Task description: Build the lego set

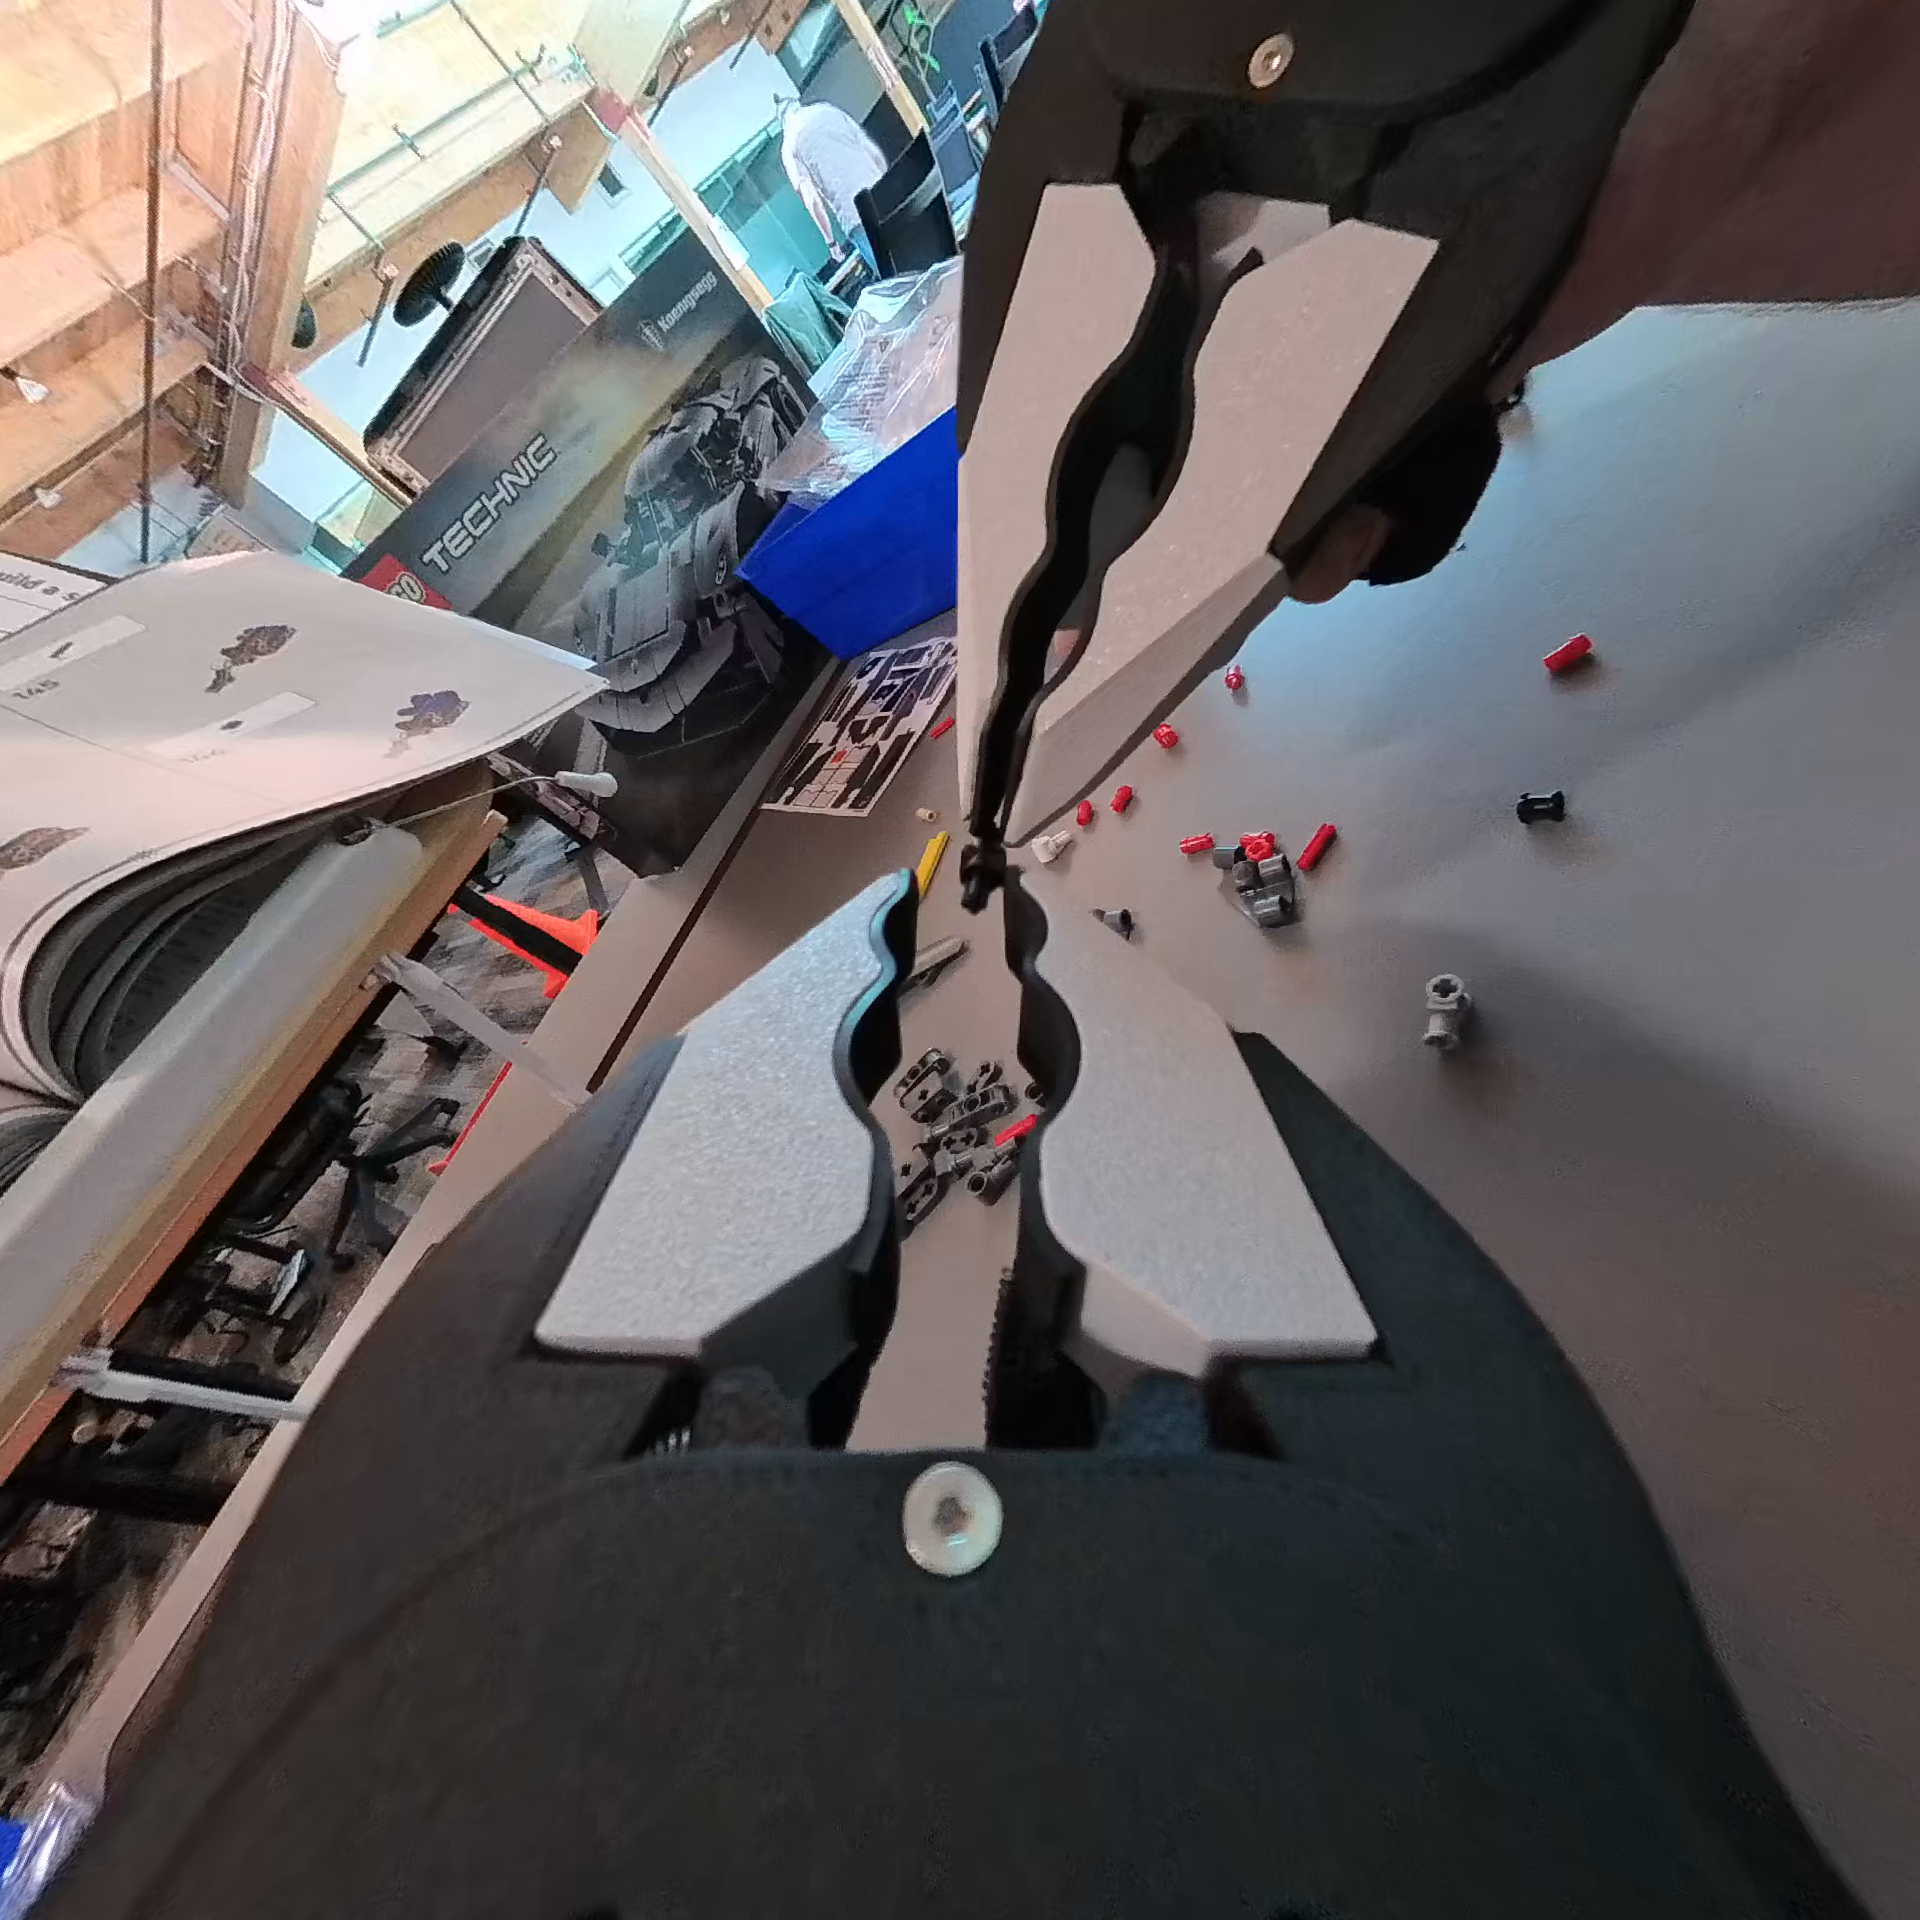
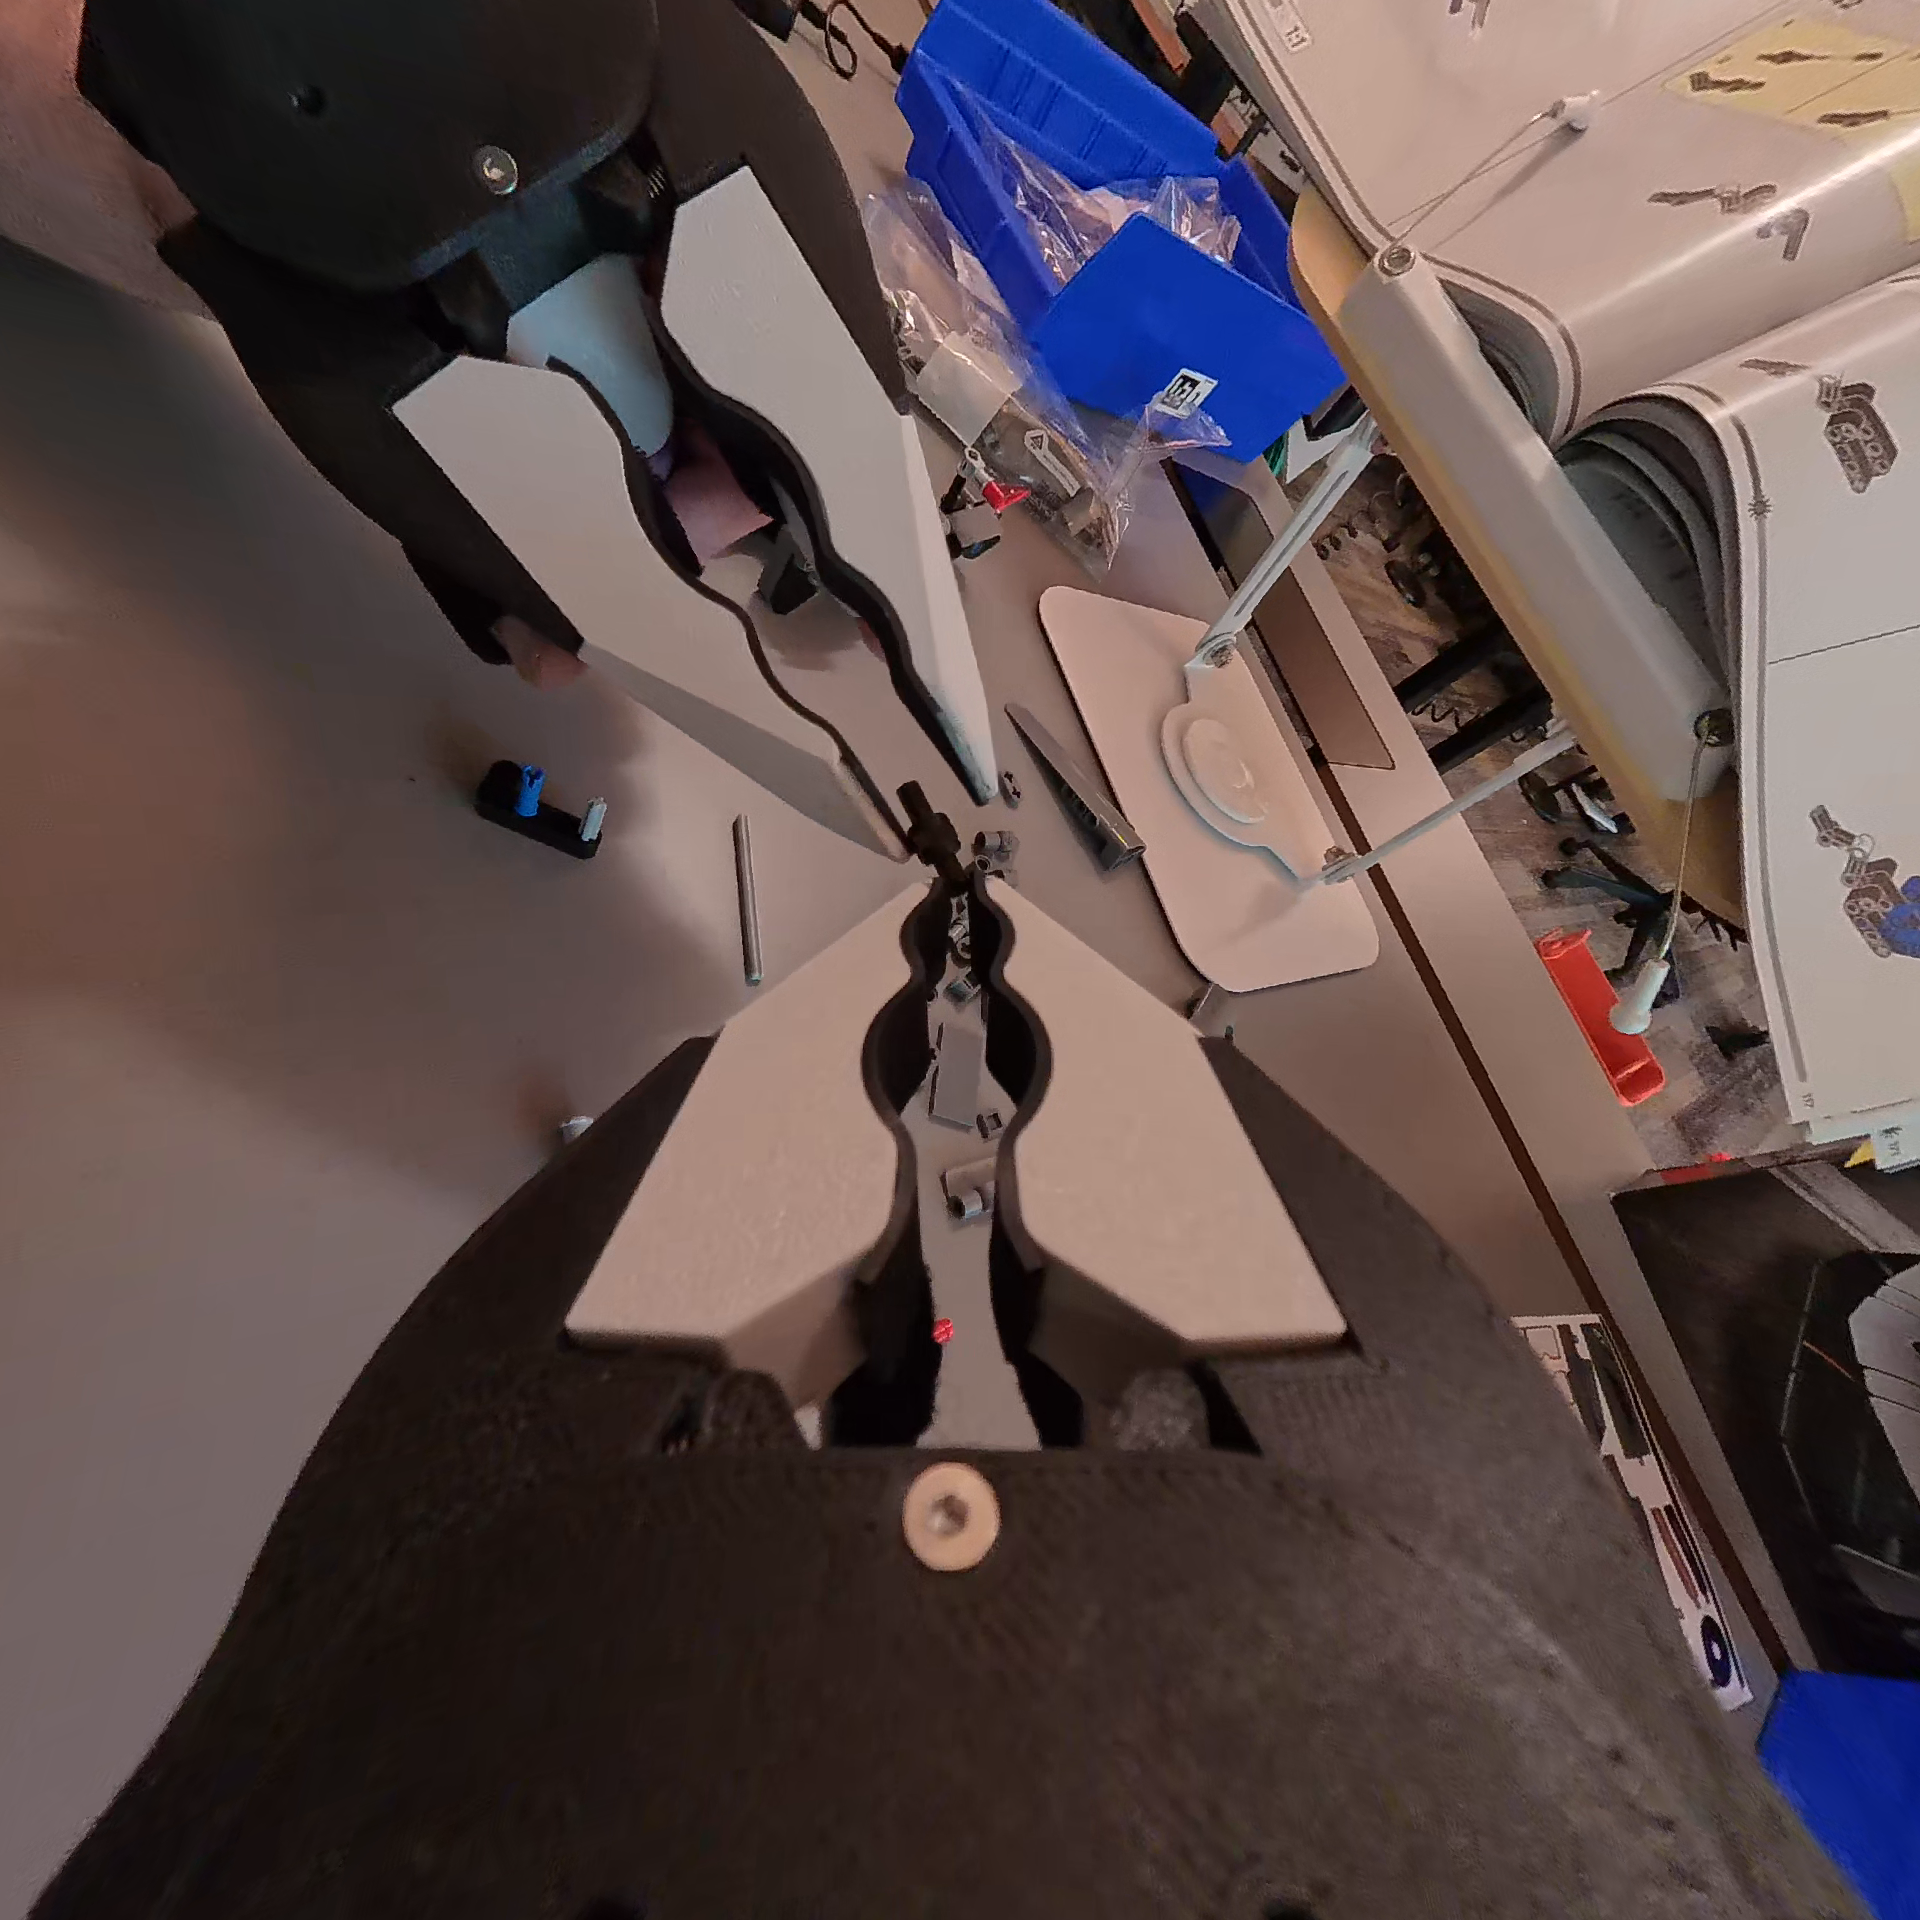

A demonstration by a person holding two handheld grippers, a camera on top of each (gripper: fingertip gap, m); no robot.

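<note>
Right gripper point(image 2: 951, 883) clamped on small black pin-and-axle piece point(image 2: 928, 826), held above table point(image 2: 312, 935) middle. Left gripper point(image 1: 961, 894) narrowly parted around same piece point(image 1: 977, 878), one pad point(image 1: 1023, 914) touching, other clear. Risk: off-centre squeeze twists piece loose, dropping it among scattered red pins point(image 1: 1314, 847) and grey parts point(image 1: 961, 1127).

Both tongs are built alike. The left tongs point(image 1: 961, 894) have a matte black, grainy body that widens toward the camera, with one round silver screw point(image 1: 952, 1519) set in the middle. Two pale grey, speckled fingers point(image 1: 748, 1132) taper to points; their inner edges are wavy and lined with black padding. The right tongs point(image 2: 956, 883) show the same black shell, silver screw point(image 2: 950, 1515) and grey wedge-shaped fingers point(image 2: 1132, 1143).
</note>
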